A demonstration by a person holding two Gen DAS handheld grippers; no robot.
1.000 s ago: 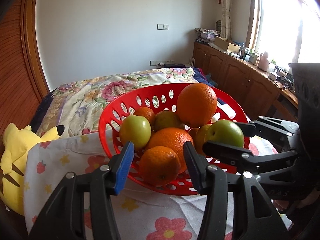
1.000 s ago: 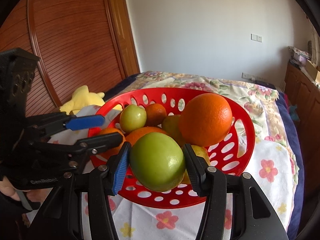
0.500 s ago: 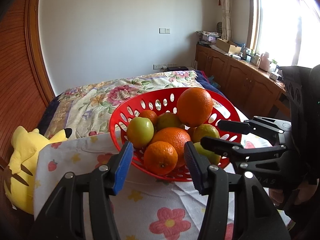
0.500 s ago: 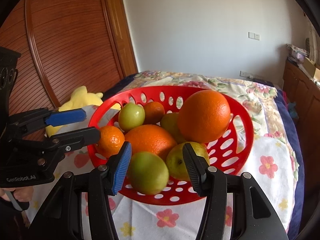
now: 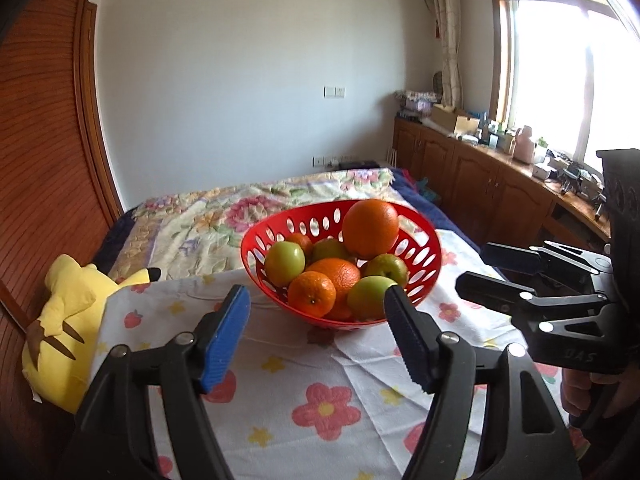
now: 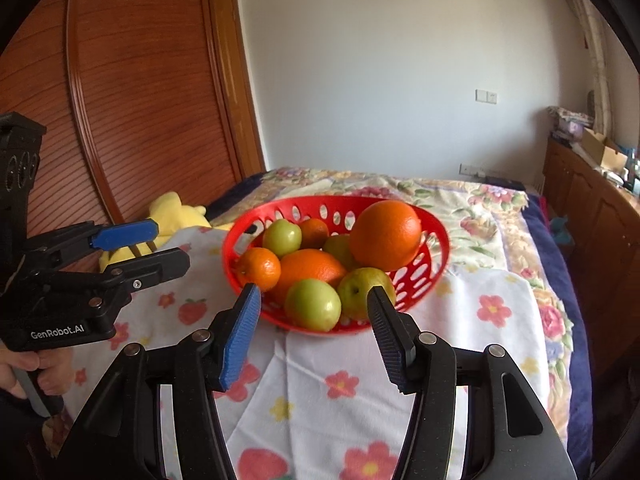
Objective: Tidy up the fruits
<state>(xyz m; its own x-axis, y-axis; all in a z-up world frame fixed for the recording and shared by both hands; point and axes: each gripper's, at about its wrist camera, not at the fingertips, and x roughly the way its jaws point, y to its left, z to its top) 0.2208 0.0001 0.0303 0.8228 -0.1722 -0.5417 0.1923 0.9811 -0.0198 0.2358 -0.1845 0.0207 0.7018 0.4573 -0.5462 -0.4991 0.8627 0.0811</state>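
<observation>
A red perforated basket point(image 5: 245, 254) point(image 6: 229, 242) stands on the flowered cloth, piled with fruit. A large orange point(image 5: 370, 228) point(image 6: 386, 236) sits on top. At the front lie a small orange point(image 5: 312, 294) point(image 6: 258, 268) and a green apple point(image 5: 370, 296) point(image 6: 314, 304). My left gripper point(image 5: 315, 292) point(image 6: 170, 242) hovers short of the basket, its jaws opening with nothing between them. To its right, my right gripper point(image 6: 313, 290) point(image 5: 474, 266) is also opening and empty, just in front of the basket.
A yellow plush toy point(image 5: 60, 312) point(image 6: 172, 208) lies left of the cloth point(image 5: 320, 380). The floral quilt point(image 5: 192, 224) stretches behind the basket. Wooden cabinets point(image 5: 480, 188) line the right wall, a wooden wardrobe door point(image 6: 120, 100) the left.
Both grippers have drawn back and upward from the basket and spread their jaws. The green apple that sat between the right jaws now lies at the front of the basket.
</observation>
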